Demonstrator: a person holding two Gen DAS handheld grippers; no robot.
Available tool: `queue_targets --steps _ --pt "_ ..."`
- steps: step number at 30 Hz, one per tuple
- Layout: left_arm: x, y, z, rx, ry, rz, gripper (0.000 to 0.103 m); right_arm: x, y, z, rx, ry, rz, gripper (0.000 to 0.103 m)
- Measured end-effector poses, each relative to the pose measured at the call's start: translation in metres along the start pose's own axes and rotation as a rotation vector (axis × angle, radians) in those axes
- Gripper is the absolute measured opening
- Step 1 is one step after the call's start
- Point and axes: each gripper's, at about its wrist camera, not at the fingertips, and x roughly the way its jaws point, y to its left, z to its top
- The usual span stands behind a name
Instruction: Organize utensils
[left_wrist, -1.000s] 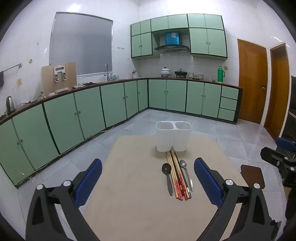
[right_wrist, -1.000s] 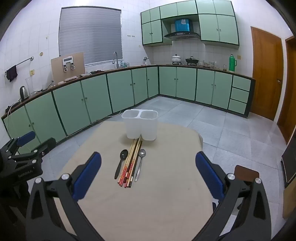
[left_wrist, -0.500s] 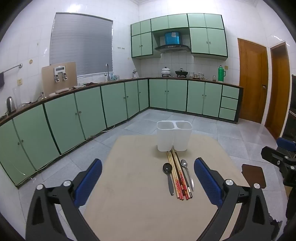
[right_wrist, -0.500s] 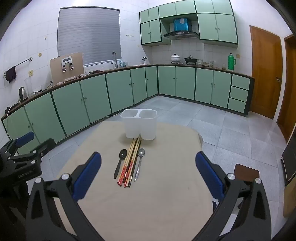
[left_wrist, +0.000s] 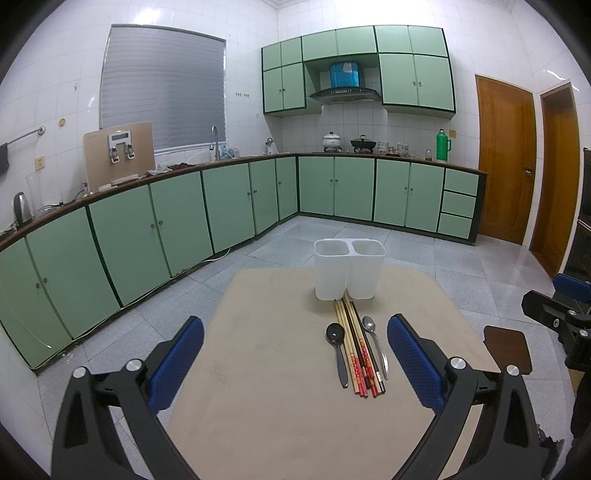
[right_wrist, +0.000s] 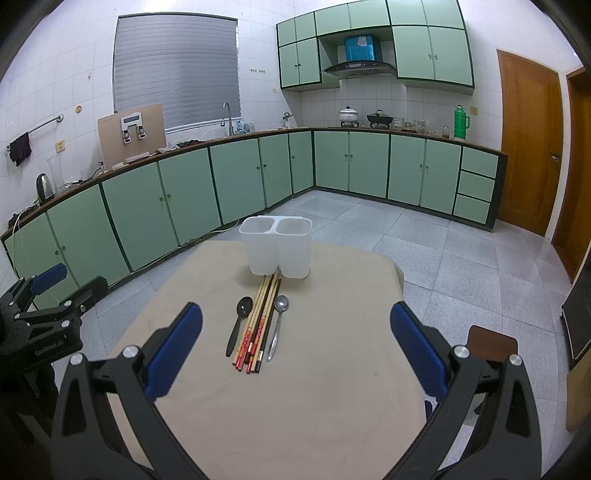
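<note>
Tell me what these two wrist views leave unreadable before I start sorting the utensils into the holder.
- White two-compartment holder: its inside is hidden by its own walls in both views.
- Chopsticks: bundled and overlapping, exact count unclear in either view.
- Metal spoon and black spoon: whether they touch the chopsticks is too fine to tell.
- Table: near edge is cut off by the frame and both open grippers, left gripper and right gripper.
</note>
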Motion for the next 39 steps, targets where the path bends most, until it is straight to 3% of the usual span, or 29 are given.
queue_targets --steps 39 --pt "0.0039 0.0051 -0.0032 0.002 0.003 0.003 0.097 -0.0019 -0.0053 0.0017 0.002 0.001 0.001 0.098"
